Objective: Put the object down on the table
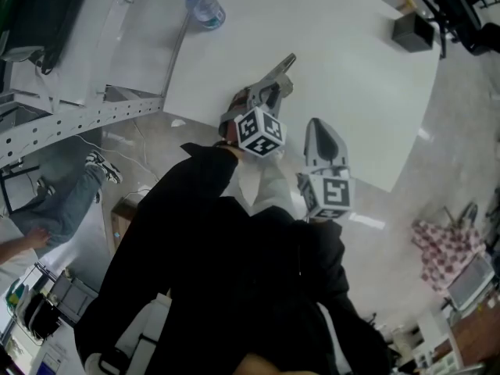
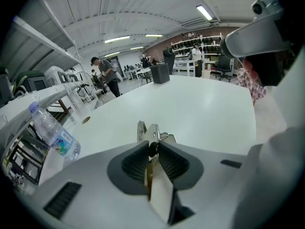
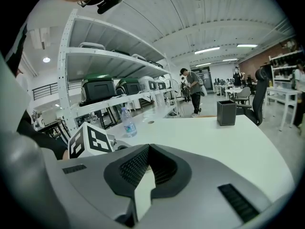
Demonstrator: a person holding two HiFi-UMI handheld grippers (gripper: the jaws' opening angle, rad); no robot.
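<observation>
A silvery metal tool [image 2: 153, 133] sticks out from between the jaws of my left gripper [image 2: 152, 146], which is shut on it. In the head view the tool's tip [image 1: 287, 61] points up and right, low over the white table [image 1: 351, 76], ahead of the left gripper [image 1: 275, 84]. Whether the tool touches the tabletop I cannot tell. My right gripper [image 1: 316, 125] hovers near the table's front edge, to the right of the left one. Its jaws [image 3: 148, 148] meet at the tips with nothing between them.
A water bottle [image 1: 205, 8] stands at the table's far left corner, and a black box [image 1: 412, 31] at its far right. White shelving [image 1: 78, 119] with cases runs along the left. An office chair [image 1: 461, 6] stands beyond the box. People stand far back [image 3: 193, 89].
</observation>
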